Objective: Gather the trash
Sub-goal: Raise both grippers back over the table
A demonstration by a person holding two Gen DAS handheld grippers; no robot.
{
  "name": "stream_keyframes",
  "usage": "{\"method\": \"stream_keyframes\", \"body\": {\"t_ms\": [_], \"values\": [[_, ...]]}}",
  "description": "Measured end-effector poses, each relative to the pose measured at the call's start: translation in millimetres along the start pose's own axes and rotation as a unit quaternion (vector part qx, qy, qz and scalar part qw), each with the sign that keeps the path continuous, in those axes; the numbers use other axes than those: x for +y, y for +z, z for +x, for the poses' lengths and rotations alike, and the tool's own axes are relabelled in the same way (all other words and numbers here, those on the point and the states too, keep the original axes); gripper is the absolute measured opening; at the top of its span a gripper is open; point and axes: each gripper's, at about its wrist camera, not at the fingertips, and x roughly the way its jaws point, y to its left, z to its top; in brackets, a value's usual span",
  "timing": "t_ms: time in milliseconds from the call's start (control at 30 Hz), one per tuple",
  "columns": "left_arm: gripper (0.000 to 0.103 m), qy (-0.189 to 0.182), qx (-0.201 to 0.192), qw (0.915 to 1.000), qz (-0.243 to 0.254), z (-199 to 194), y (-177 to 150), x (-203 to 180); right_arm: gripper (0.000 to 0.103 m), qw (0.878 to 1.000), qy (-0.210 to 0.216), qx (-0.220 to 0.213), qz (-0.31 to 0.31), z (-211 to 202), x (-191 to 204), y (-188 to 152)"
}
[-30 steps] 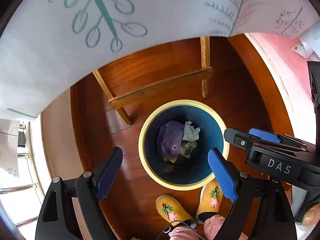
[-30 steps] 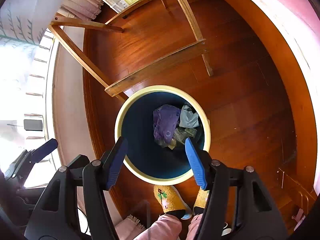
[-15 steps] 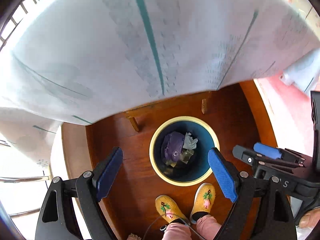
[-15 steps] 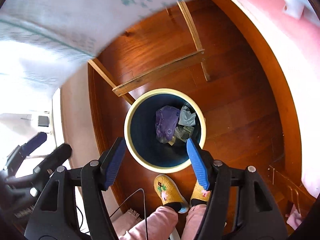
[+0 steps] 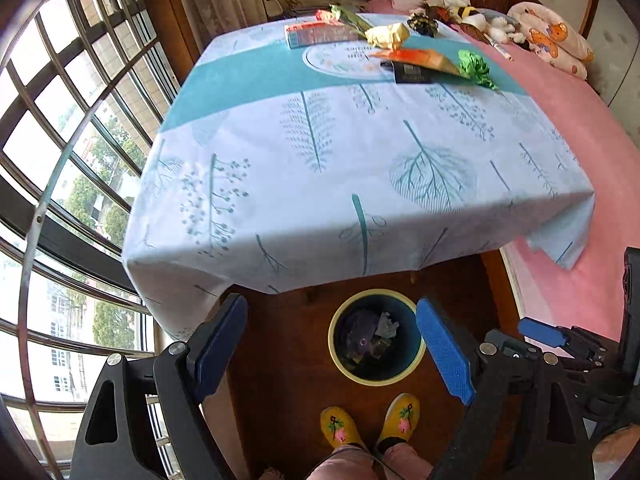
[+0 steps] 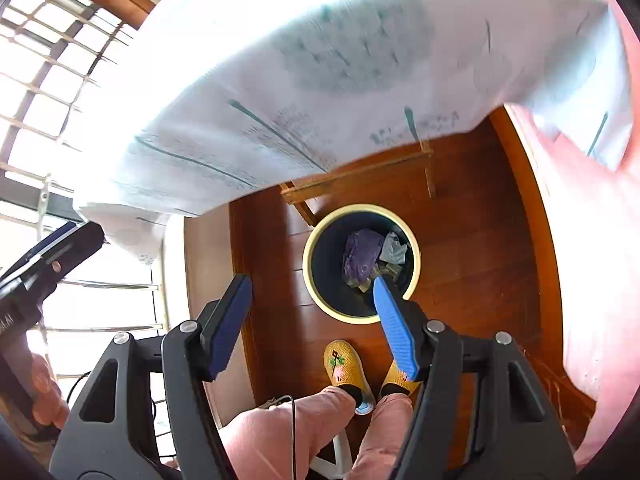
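Both claws are held apart and empty: left claw [image 5: 332, 344] and right claw [image 6: 312, 320] are seen above the bin [image 5: 376, 338], where some trash [image 5: 370, 336] lies. More trash [image 5: 424, 60] is spread on the far part of the table [image 5: 320, 168]. A long reach over the cloth is likely needed; light wrappers could be pushed away or dropped short of the bin.
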Motion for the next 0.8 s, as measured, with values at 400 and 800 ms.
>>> {"method": "stream_keyframes", "body": {"t_ms": [400,800], "values": [[0.087,0.014,-0.05,0.9983,-0.025,-108.0,40.2,12.5,0.061,0.995,0.028,-0.079,-0.054,-110.6,38.1,27.1],[0.087,-0.009,-0.079,0.9968,0.002,-139.2,87.7,7.0,0.061,0.987,0.039,-0.144,-0.052,-184.2,45.8,76.4]]}}
